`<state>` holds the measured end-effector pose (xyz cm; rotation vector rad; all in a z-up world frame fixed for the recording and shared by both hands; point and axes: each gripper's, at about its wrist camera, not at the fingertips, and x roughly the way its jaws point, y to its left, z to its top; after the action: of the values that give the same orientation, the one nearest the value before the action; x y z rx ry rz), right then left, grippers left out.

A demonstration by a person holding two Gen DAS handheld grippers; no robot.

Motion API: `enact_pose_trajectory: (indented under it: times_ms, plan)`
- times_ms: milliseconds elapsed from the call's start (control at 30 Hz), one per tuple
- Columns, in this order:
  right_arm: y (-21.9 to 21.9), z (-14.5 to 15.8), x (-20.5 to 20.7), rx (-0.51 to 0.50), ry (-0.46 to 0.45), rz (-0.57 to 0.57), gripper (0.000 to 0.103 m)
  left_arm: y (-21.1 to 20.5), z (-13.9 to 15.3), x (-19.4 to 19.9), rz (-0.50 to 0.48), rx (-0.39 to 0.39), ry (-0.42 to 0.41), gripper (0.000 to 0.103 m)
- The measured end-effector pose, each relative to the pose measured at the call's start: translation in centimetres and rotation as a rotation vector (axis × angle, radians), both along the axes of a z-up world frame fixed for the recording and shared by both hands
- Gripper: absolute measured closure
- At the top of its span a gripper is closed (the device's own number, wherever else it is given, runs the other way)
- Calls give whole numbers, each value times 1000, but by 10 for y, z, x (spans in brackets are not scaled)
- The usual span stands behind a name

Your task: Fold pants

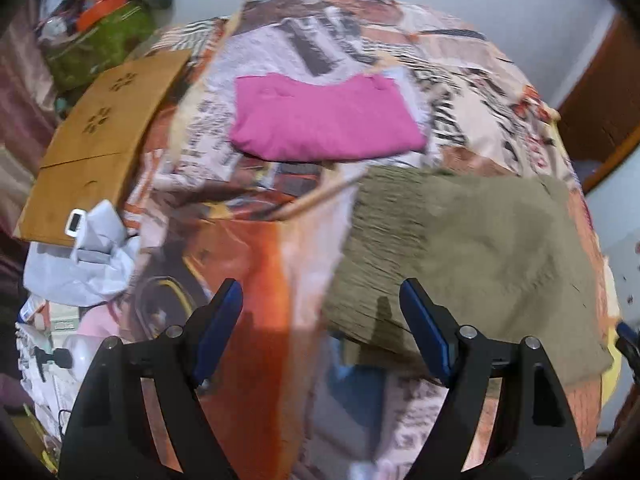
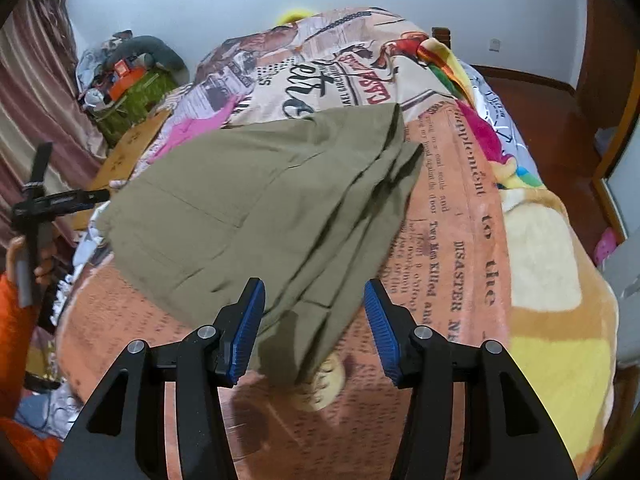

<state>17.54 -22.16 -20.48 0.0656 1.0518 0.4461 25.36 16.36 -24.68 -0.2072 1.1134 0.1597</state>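
Note:
Olive-green pants [image 2: 256, 208] lie folded in layers on the newspaper-print bedspread [image 2: 452, 208]. In the left wrist view the pants [image 1: 472, 256] lie to the right and ahead. My left gripper [image 1: 320, 300] is open and empty, hovering above the bedspread [image 1: 260, 264] at the pants' left edge. My right gripper [image 2: 314, 300] is open and empty, its jaws on either side of the pants' near corner, not closed on it. The left gripper also shows in the right wrist view [image 2: 64, 200], far left, held by a hand.
A folded pink garment [image 1: 324, 120] lies further back on the bed. A brown cardboard sheet [image 1: 100, 140] and a white crumpled item [image 1: 84, 256] lie at left. A green bag with clutter [image 1: 100, 36] stands at the back left. A colourful blanket [image 2: 548, 264] lies at right.

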Motion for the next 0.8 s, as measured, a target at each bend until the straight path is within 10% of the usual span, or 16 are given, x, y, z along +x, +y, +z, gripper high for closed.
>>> enact_pose_trajectory:
  times_ms: [333, 433, 800]
  plan:
    - [19, -26, -7, -28, 49, 93, 66, 21, -82, 18, 86, 49, 190, 26]
    - [19, -34, -4, -135, 35, 109, 92, 19, -76, 11, 73, 34, 165, 26]
    - [0, -51, 10, -251, 30, 91, 92, -20, -55, -5, -55, 39, 141, 26]
